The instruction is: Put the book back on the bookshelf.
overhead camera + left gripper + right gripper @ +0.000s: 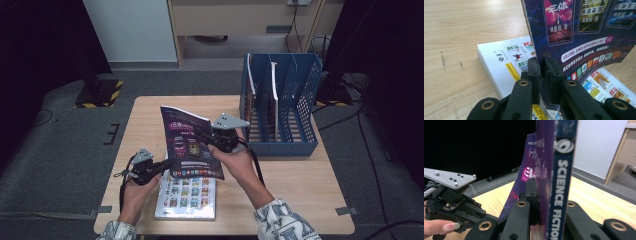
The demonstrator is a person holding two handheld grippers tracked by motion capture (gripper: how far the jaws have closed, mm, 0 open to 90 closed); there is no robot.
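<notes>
A purple magazine point(190, 145) is held tilted above the table between both grippers. My left gripper point(167, 165) is shut on its lower left corner; in the left gripper view the jaws point(541, 63) pinch the bottom edge of the cover point(579, 32). My right gripper point(209, 140) is shut on the spine side; in the right gripper view the spine point(560, 182) reads "SCIENCE FICTION" and stands upright between the jaws point(544, 187). The left gripper point(451, 197) with its grey plate also shows there, lower left.
A white magazine point(186, 197) lies flat on the wooden table point(300, 185) under the held one, near the front edge. A blue file rack point(280, 105) with two magazines standing in it sits at the back right.
</notes>
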